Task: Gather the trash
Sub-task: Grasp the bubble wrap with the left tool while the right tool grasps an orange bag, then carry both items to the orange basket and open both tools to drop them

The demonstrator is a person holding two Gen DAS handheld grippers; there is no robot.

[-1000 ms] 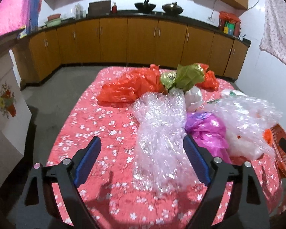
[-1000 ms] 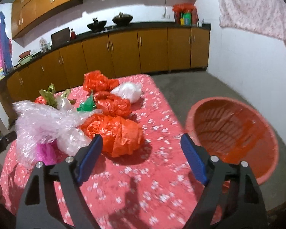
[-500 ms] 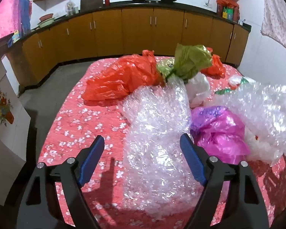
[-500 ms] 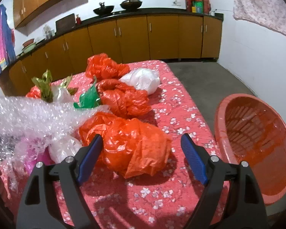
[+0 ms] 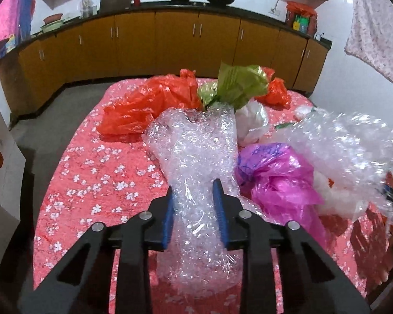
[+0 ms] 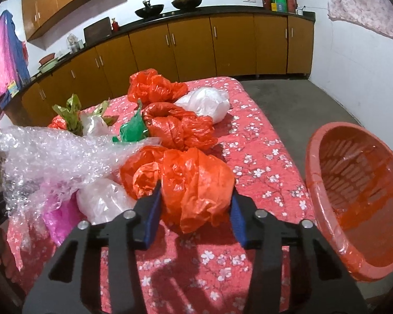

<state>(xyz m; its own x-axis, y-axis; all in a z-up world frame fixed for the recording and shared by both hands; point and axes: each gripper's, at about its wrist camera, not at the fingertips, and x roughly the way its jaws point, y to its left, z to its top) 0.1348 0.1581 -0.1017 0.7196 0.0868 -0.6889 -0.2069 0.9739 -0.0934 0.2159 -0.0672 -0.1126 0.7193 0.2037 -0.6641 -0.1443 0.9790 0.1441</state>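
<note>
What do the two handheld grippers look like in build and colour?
Both look alike: the left gripper and right gripper have black angular linkage arms joined by round silver pivot pins, ending in flat blue finger pads. No cables, markings, hands or sleeves show.

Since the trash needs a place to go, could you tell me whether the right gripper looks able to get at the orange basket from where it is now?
Probably yes. The orange basket stands just right of the right gripper, its mouth facing it with nothing between. Its fingers have just been closing on the orange bag.
</note>
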